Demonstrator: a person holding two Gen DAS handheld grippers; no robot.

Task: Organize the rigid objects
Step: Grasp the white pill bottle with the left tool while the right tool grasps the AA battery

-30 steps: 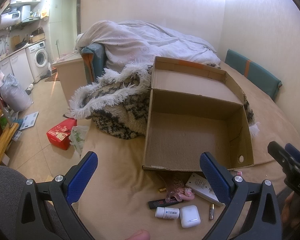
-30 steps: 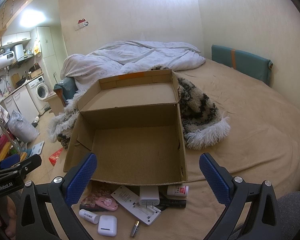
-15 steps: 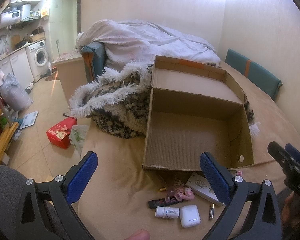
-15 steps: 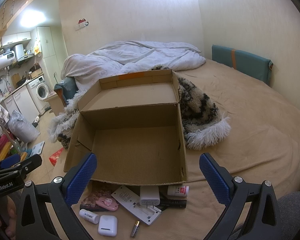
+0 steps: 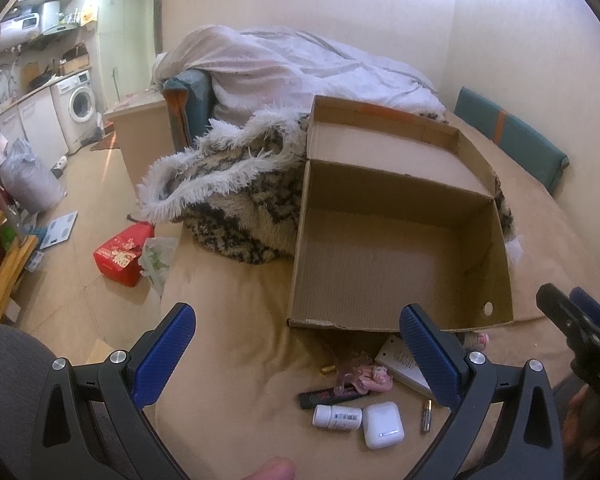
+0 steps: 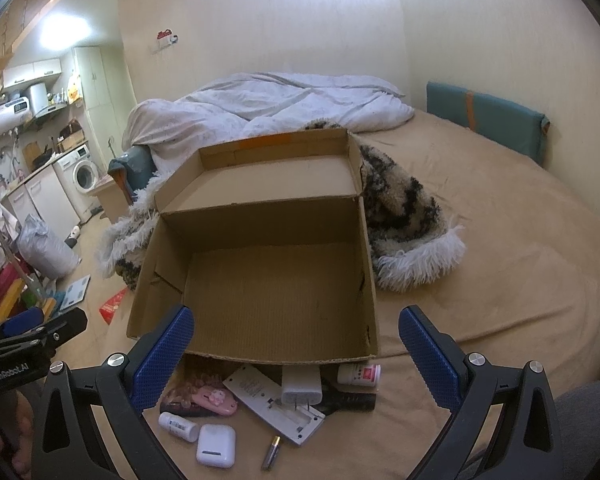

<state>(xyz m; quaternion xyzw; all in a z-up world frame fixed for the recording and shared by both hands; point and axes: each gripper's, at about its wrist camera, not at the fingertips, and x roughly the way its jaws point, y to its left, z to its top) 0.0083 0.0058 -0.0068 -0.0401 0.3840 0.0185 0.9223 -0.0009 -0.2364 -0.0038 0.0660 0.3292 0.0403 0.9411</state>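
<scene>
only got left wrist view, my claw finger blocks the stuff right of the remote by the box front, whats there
Observer: A white charger lies on top of the remote, prongs pointing toward you, close against the front of the box.
Operator: and that pinkish thing at the box corner
Observer: It's a small white bottle with a pink label, lying on its side just right of the charger.
Operator: anything under it
Observer: A black tube lies just in front of it, running under the charger's side.
</scene>
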